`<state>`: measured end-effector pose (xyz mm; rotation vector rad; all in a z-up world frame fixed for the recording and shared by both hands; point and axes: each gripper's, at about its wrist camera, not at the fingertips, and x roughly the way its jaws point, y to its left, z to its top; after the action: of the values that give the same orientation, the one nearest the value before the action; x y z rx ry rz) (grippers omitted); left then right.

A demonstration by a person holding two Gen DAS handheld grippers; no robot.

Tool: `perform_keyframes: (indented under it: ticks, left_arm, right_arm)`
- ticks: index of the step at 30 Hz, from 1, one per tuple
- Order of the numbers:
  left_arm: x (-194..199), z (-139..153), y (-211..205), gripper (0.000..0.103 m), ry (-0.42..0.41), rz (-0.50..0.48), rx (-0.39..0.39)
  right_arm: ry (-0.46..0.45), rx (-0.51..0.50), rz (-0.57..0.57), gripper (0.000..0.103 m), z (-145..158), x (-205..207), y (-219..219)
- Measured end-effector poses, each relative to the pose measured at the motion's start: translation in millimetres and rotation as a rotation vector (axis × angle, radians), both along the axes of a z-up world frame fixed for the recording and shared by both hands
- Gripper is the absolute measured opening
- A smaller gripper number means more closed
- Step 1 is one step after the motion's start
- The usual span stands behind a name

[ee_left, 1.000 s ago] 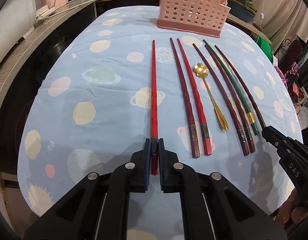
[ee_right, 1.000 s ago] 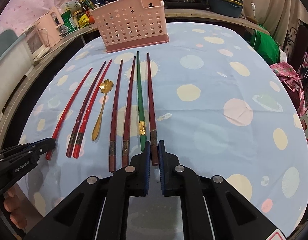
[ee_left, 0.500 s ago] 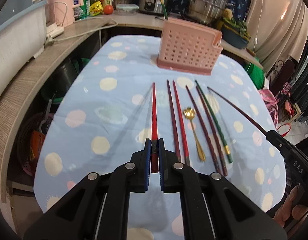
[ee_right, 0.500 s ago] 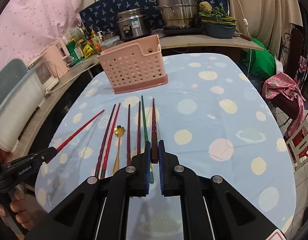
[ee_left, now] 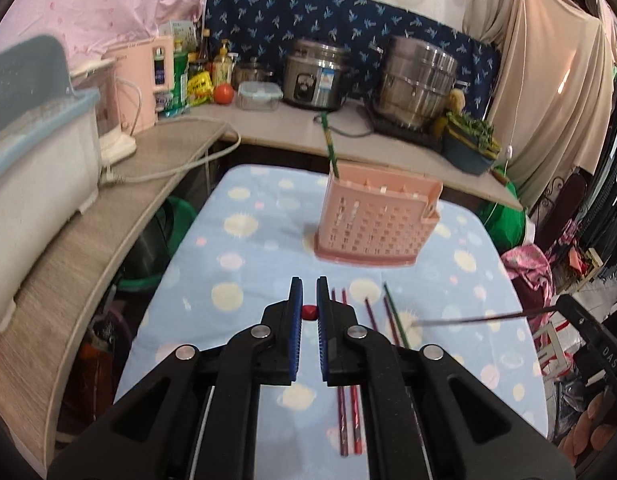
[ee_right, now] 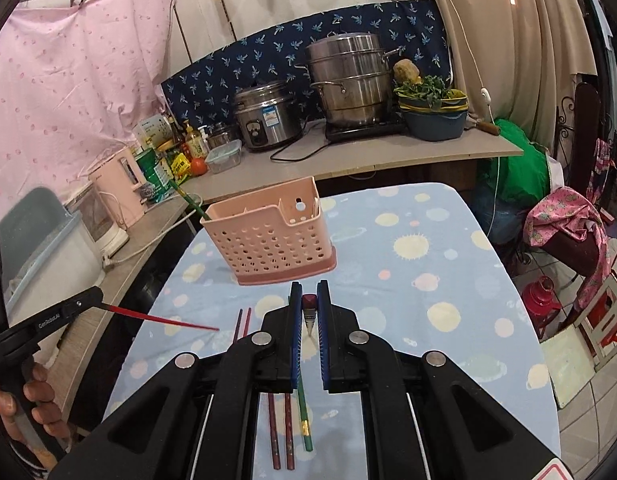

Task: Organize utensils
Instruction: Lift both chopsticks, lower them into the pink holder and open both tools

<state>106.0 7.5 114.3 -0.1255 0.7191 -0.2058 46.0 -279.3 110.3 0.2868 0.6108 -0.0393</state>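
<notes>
Left gripper (ee_left: 307, 300): up off the table, jaws clamped on a red chopstick (ee_right: 164, 320); in its own view only the butt end shows between the blue pads (ee_left: 295, 320), while the right wrist view catches the full shaft pointing right and slightly down, in the air.
Right gripper (ee_right: 308, 300): also lifted, jaws squeezed on a dark maroon chopstick (ee_left: 468, 319); its own view gives us the red butt end and the tip tapering down toward the cloth, and the left wrist view shows the shaft stretching leftward.
Pink basket (ee_right: 268, 236): standing at the far middle of the table, perforated walls, divided inside.
Green chopstick in basket (ee_right: 188, 198): upright-ish at the basket's far-left corner, leaning left; which compartment it sits in, can't tell.
Left on the table (ee_right: 448, 264): a maroon and red pair (ee_left: 348, 400) lying side by side near the left gripper; a second dark red pair (ee_right: 278, 432) and a green chopstick (ee_right: 304, 420) with a gold band, just beside them, partly hidden under the right gripper.
Cloth: light blue, printed with planets and suns.
Far counter: rice cooker (ee_right: 264, 120), stacked steel steamer (ee_right: 348, 80).
</notes>
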Motion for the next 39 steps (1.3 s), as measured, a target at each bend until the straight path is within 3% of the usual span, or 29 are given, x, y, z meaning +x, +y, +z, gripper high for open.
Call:
perform_keyframes:
  ticks: [13,26,31,39]
  left_arm:
    - [50.8,67.3,-17.0,0.007,-0.136,-0.003,-0.047]
    - [87.6,145.5,-30.8,0.007,-0.337,0.016,-0.129]
    - [112.7,148.5,-37.6,0.007,-0.366,0.037,-0.132]
    - [146.6,129.0,-48.7,0.007,-0.356,0.056,-0.109]
  right_arm:
    - [-0.080,0.027,-0.018,0.007,34.0,42.6,-7.2]
    - [-0.308,0.083,-0.057,0.007,110.0,91.3,-16.5]
    - [-0.349,0.096,-0.069,0.007,117.4,118.0,-13.5]
    - [-0.290,0.104,-0.074,0.007,93.1,156.2,-12.9]
